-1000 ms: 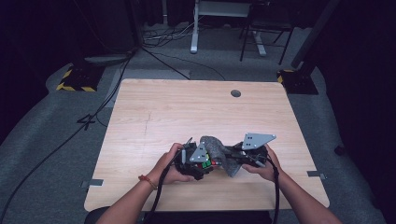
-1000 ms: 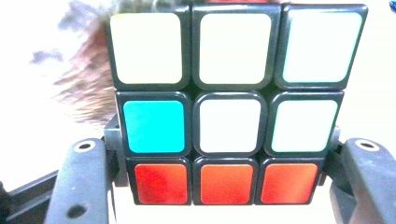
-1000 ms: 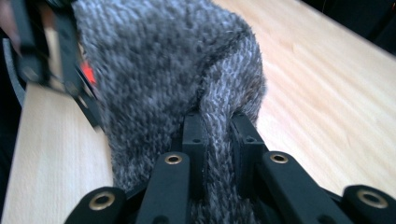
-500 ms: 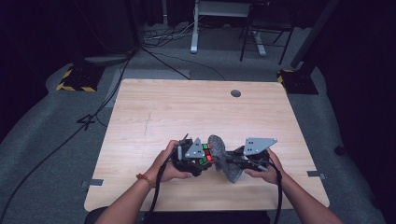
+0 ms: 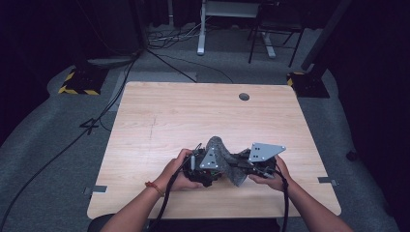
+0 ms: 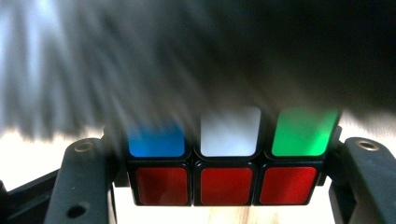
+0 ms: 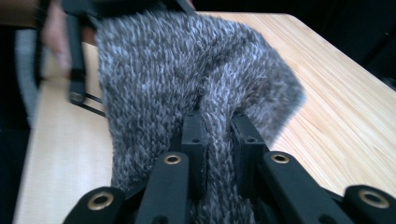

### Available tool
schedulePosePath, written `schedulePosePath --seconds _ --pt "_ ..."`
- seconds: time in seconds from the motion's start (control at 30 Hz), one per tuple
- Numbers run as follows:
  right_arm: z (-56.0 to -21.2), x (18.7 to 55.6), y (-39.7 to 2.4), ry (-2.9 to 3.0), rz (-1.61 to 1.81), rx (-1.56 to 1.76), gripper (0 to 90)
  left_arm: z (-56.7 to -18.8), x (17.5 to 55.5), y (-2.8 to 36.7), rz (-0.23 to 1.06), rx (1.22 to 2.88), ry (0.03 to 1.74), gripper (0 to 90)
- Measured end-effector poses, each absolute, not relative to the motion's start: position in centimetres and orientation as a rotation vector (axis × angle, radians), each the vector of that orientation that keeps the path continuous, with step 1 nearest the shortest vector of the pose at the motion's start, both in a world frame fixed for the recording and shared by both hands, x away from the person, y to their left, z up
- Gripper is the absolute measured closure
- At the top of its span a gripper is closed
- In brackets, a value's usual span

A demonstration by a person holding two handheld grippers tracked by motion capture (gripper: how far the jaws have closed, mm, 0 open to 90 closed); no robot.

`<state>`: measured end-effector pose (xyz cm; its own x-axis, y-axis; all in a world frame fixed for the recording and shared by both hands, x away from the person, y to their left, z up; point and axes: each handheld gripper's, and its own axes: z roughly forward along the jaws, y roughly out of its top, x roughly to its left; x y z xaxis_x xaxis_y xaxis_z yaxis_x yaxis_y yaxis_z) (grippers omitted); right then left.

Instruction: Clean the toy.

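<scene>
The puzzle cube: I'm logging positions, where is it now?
The puzzle cube sits clamped in the left gripper, near the table's front edge, under the grey cloth.

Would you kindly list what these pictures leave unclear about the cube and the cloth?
- Cube, left gripper view: upper rows hidden by the blurred cloth in front.
- Cube, high view: covered by the left gripper and cloth; too small for colours.
- Cloth, right gripper view: lower end cut off by the bottom edge, behind the jaws.

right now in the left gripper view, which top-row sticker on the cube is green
The sticker at the right end of the upper row is green; the middle one is white, the left one blue.
</scene>
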<state>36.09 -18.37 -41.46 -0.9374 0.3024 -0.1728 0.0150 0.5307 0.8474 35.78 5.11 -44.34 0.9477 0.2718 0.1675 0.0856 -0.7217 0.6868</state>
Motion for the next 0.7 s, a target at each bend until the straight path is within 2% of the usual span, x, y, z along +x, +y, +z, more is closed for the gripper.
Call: schedulePosePath --seconds 0.33,0.5,0.7 --pt "-43.4 38.5 -20.5 2.573 1.342 0.432 78.5 -43.6 35.6 5.9 0.335 2.294 0.257 33.7" --pt "-43.5 37.9 -19.8 2.635 1.443 0.367 78.6 -44.2 35.8 5.7 0.286 2.302 0.245 33.3" --pt "-42.7 37.2 -19.6 2.617 1.504 0.317 78.6 -44.6 35.6 5.2 0.299 2.351 0.224 33.0"
